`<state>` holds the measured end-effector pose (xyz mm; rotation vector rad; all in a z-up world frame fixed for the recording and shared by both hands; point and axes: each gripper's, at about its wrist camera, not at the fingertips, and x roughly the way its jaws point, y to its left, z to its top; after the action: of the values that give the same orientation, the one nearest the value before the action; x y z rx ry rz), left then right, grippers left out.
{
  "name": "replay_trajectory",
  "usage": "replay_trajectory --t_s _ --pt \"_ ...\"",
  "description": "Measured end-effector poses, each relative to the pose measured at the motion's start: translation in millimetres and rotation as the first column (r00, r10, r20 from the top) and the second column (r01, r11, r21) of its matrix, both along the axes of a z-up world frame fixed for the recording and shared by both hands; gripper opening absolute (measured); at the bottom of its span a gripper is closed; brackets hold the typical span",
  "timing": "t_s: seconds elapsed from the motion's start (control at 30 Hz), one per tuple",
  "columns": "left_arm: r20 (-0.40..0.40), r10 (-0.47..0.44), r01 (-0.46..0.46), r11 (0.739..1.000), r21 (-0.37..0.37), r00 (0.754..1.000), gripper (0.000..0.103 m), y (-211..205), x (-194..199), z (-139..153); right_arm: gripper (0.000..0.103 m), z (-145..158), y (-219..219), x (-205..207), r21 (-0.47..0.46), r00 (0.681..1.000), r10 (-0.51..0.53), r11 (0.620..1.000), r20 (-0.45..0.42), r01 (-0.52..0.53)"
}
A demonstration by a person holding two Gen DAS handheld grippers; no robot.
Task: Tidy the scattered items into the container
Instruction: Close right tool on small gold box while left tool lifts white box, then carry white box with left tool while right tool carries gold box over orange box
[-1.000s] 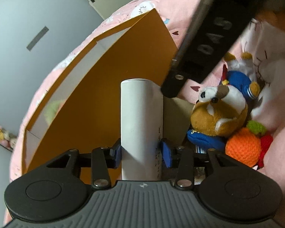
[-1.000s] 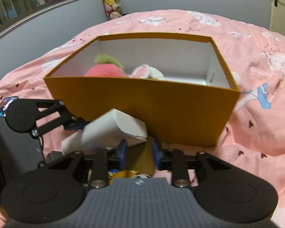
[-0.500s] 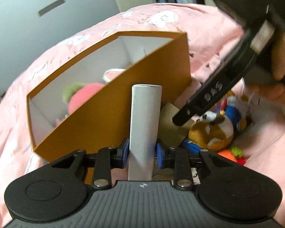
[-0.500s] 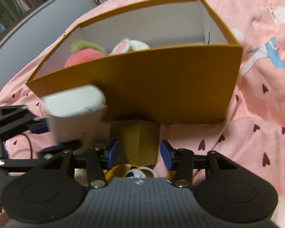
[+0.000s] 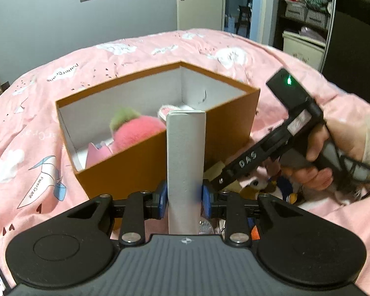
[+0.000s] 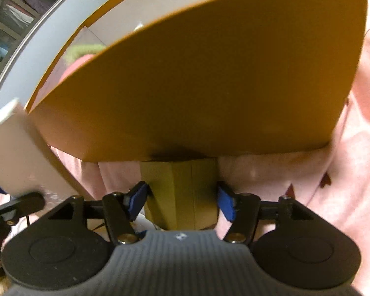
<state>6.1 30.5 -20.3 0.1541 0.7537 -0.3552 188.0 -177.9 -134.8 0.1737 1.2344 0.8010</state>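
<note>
While the left gripper (image 5: 184, 194) clamps an upright white box (image 5: 186, 157) just before the orange container (image 5: 160, 157) on the pink bedspread (image 5: 32, 133), the right gripper (image 6: 182, 201) stands spread around a tan box (image 6: 182, 192), pads (image 6: 225, 203) near its sides.

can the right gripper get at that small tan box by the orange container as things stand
Probably yes. The right gripper is open with its blue pads either side of the small tan box, nothing between. The orange container wall sits just behind, limiting forward travel.

One orange box (image 5: 229, 133), two small cartons (image 5: 186, 153) (image 6: 182, 192).
</note>
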Motion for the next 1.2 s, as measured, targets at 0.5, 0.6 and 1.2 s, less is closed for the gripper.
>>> replay_trajectory --t_s 0.5,0.6,1.2 --pt "0.01 0.055 -0.053 0.992 -0.111 0.998 0.032 12 2 35 0.049 49 0 -53 -0.055 0.975 0.084 0.996 0.207 -0.074" --pt "0.011 0.062 -0.06 0.989 -0.137 0.998 0.032 13 6 44 0.049 69 -4 -61 -0.047 0.964 0.097 0.995 0.249 -0.088" --pt "0.039 0.039 -0.027 0.96 -0.278 0.998 0.032 -23 107 103 0.049 201 -56 -14 -0.003 0.852 -0.032 0.999 0.523 0.04"
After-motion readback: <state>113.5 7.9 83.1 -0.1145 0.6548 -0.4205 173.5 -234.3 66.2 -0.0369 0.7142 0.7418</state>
